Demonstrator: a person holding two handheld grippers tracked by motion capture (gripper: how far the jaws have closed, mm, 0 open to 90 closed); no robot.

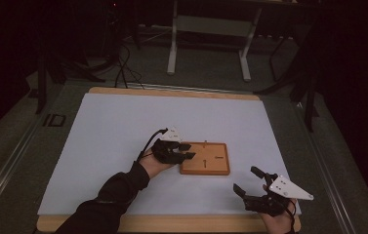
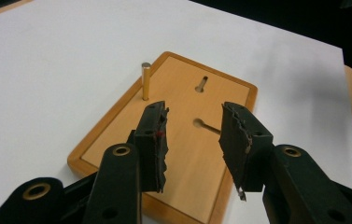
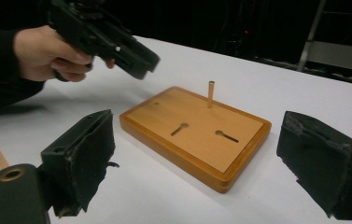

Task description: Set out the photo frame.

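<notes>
- Wooden board lies flat near the middle of the white-covered desk, just beside my left gripper, whose fingers hang over its near edge.
- One brass peg stands upright in a hole by the board's edge; I judge it is seated, since it stands with nothing touching it.
- Two keyhole slots in the board lie open, probably waiting for more pegs.
- My left fingers are parted with nothing between them, clear of the peg, so I read this hand as free of the peg.
- My right gripper waits near the desk's front edge, well apart from the board, fingers spread wide and empty, likely parked there to keep out of the left hand's way.
- My left hand holds its gripper raised above the board rather than resting on it.
</notes>
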